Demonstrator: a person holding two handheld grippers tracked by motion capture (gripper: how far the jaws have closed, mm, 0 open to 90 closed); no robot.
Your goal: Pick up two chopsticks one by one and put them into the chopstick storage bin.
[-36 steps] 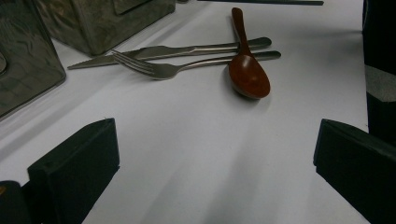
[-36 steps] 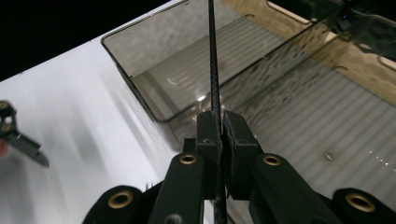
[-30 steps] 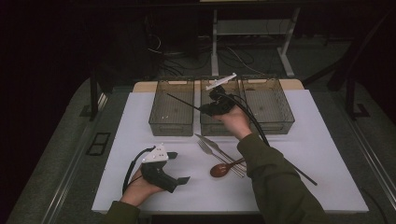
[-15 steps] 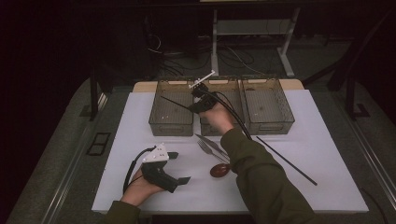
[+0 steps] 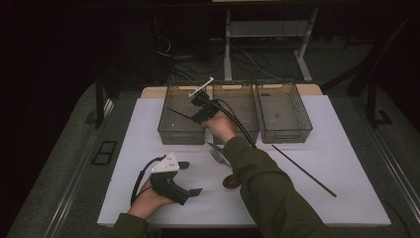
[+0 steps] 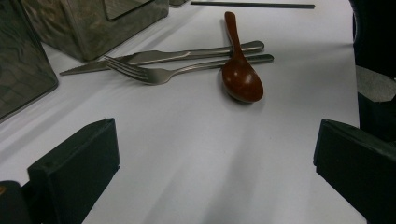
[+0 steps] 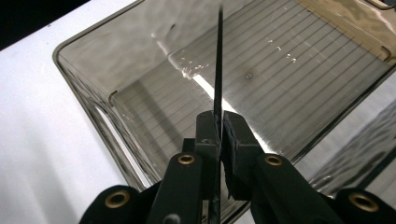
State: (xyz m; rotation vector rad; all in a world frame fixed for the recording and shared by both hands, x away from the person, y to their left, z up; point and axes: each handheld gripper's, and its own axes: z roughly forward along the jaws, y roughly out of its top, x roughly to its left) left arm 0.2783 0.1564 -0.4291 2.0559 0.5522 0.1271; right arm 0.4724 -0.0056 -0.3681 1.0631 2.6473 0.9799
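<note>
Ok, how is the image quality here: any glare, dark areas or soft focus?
High view: surroundings dark, only the white table lit, image soft. Right gripper view: glare streaks on the bin floor; the chopstick and fingers reasonably sharp. Left gripper view: spoon, fork and knife crisp, soft shadows on the table, near fingers dark.

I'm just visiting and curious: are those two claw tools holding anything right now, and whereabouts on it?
The right gripper pinches a thin black chopstick partway along its length, over the left bin. The left gripper is open and holds nothing.
</note>
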